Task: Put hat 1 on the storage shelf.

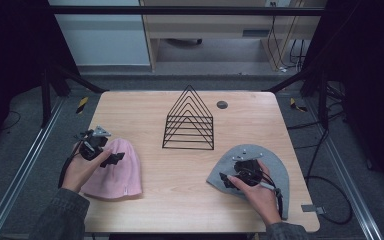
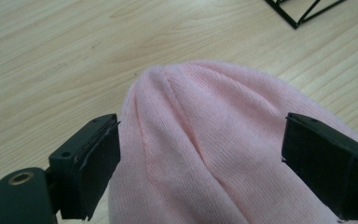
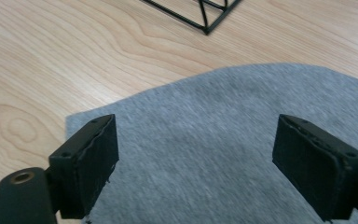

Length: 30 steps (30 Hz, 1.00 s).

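Two knitted hats lie flat on a wooden counter (image 1: 180,165), one at each side, with a black wire rack (image 1: 189,120) standing upright between them and farther back. The pink hat (image 1: 117,172) lies near the left front edge; the grey hat (image 1: 275,170) lies near the right front edge. The left hand-held gripper (image 1: 111,158) hovers over the pink hat with its jaws spread wide; in the left gripper view the hat's rounded crown (image 2: 214,140) lies between the two pads, neither of which presses on it. The right hand-held gripper (image 1: 228,181) sits over the grey hat, jaws likewise spread; in the right gripper view the grey fabric (image 3: 205,149) lies below and between the pads, unpinched. A small dark round disc (image 1: 222,104) lies on the counter behind the rack.
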Tool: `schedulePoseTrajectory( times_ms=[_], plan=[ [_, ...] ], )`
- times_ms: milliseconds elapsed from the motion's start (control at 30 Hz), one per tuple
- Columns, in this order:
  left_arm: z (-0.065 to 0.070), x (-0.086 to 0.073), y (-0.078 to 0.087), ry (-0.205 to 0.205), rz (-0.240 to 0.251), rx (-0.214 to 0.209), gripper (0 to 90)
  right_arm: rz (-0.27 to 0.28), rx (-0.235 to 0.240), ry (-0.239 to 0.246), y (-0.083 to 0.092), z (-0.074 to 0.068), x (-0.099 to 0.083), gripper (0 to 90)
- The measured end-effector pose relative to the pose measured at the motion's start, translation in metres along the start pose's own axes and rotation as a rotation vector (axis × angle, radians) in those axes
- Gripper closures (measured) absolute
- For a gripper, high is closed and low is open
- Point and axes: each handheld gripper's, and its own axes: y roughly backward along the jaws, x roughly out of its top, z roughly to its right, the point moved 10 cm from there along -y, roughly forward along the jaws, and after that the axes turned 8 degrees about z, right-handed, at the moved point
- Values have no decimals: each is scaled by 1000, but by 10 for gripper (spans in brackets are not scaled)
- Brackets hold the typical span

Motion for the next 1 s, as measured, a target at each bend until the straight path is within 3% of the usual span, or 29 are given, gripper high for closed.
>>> schedulePoseTrajectory(
  times_ms=[167,300,433,500,667,800,900,1000],
  plan=[
    [-7,1,7,3,10,4,119,11,-12,-20,5,6,-1,232],
    [-17,5,8,-26,-19,-8,142,13,-17,-25,9,10,-5,288],
    [-41,6,3,29,-26,-1,221,2,-18,-38,8,13,-9,323],
    [-47,3,1,63,-8,-2,256,6,-21,-31,9,13,-9,338],
    [-49,-4,1,42,-12,2,304,-5,-20,-29,5,12,-10,354],
    [-46,-8,-8,48,-8,-9,341,-14,-18,-30,4,12,-12,356],
    [-44,-16,-20,29,-42,1,353,-12,-16,-38,5,12,-12,353],
    [-38,-21,-28,44,-51,-33,336,-15,-10,-42,4,11,-13,349]
  ],
)
